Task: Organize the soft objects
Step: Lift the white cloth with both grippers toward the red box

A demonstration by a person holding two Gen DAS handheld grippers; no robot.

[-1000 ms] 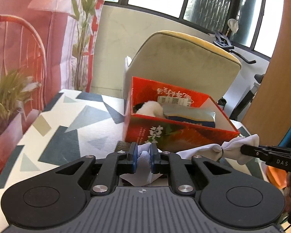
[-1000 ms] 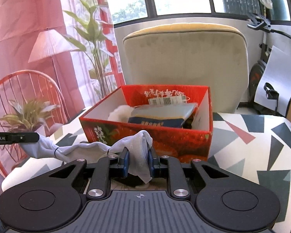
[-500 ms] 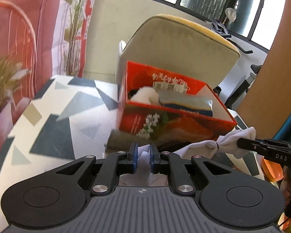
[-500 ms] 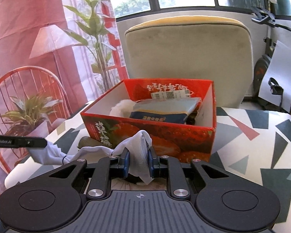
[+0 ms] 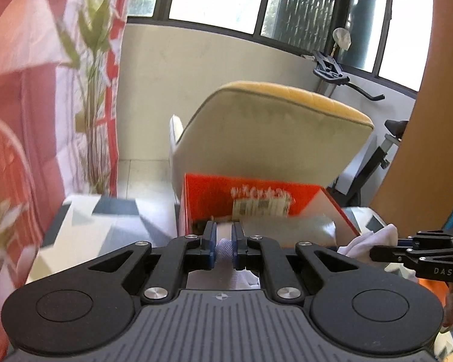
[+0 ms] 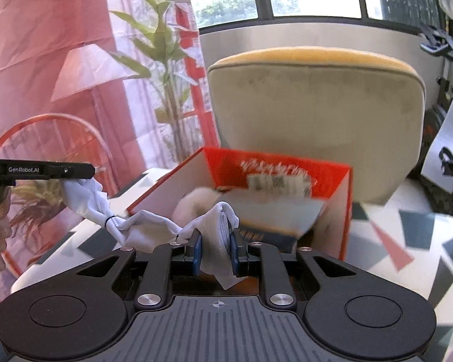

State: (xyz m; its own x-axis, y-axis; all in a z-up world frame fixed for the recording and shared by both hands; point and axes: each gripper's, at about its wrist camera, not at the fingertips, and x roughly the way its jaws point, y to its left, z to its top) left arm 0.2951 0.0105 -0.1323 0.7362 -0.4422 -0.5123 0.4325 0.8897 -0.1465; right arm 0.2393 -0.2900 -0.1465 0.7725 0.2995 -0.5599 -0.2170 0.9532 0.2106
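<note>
We had L gripper [image 5: 224, 242] & R gripper [image 6: 216, 249] both clamped on white cloth [image 6: 130, 227], stretched btwn them by red box [image 6: 345, 208].

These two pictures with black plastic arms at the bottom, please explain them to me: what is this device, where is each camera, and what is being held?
There is no robot here. A person holds a hand tool with two fingers in each hand, and each tool carries a wide-angle camera looking forward along its fingers. One picture comes from the left gripper, the other from the right gripper. Both are shut on the same white cloth, one at each end, so it hangs stretched between them. Ahead, on a table with a triangle pattern, stands an open red box already holding some things, blurred here. Behind it is a beige chair.
</note>
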